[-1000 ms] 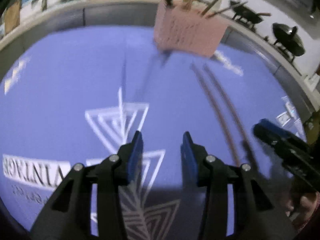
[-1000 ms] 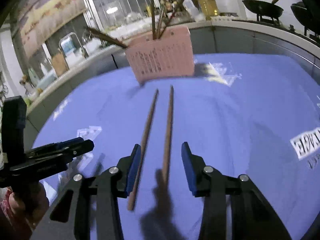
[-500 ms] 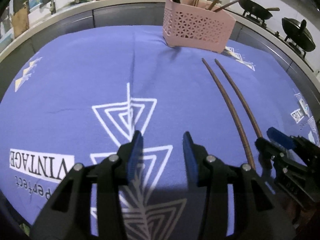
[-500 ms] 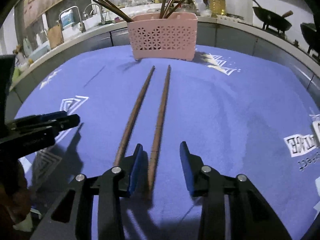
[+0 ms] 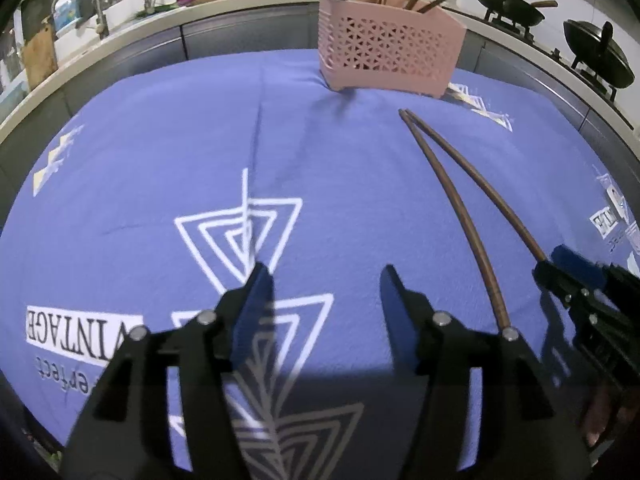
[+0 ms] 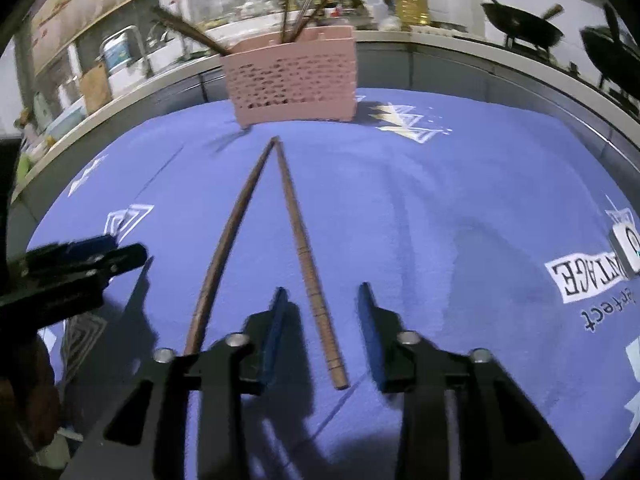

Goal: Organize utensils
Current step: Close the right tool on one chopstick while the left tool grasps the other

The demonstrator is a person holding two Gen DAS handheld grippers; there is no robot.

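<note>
Two long brown chopsticks lie on the blue cloth, tips touching near the pink basket (image 6: 296, 84) and spreading apart toward me. My right gripper (image 6: 322, 292) is open, low over the cloth, with the right chopstick (image 6: 308, 264) between its fingers and the left chopstick (image 6: 224, 248) just outside. In the left wrist view the chopsticks (image 5: 460, 208) lie to the right, and the right gripper (image 5: 576, 276) sits at their near ends. My left gripper (image 5: 324, 280) is open and empty over the white triangle print. The pink basket (image 5: 388, 56) holds several utensils.
The blue printed cloth (image 5: 160, 168) covers the table. A kitchen counter with a sink (image 5: 120, 0) runs behind it, and black woks (image 5: 600, 60) stand on a stove at the far right. My left gripper (image 6: 80, 264) shows at the left of the right wrist view.
My right gripper has come down and closer along the chopsticks, so one chopstick's near end now lies between its fingers. The chopsticks' far tips now touch. The left gripper has stayed open and empty.
</note>
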